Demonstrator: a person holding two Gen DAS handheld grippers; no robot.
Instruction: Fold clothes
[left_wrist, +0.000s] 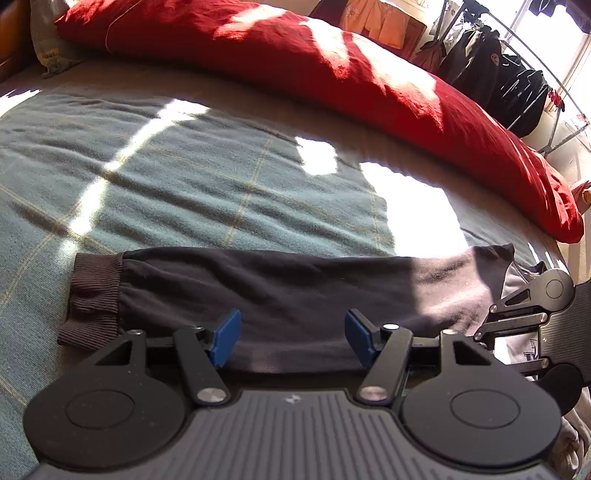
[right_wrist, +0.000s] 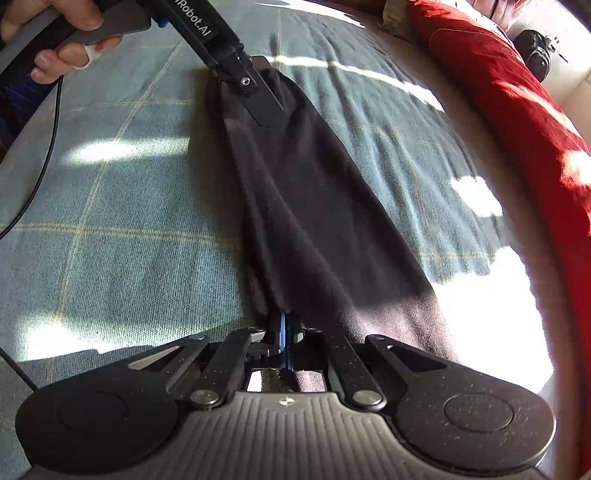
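A dark sweatpant leg lies flat on a bed covered by a green plaid blanket, stretched along the near edge of the bed. Its ribbed cuff bunches at one end, toward the left in the left wrist view. The other end of the garment runs off to the right, where sunlight washes it pale.

The left tool hovers just above the fabric near the cuff end, its blue pads spread wide apart with nothing between them. In the right wrist view the left tool appears at the far end of the leg, its black finger resting on the cloth, and a hand grips its handle at the top left corner, with a thin black cable trailing down over the blanket.

The right tool is clamped onto the sweatpant leg at the near end: its blue pads are pressed together with a gather of dark fabric pinched between them, and the cloth fans out from that pinch toward the far end. In the left wrist view the right tool shows only as black linkage at the right edge.

A long red pillow lies along the far edge of the bed. Beyond it, dark garments hang on a rack by a bright window.
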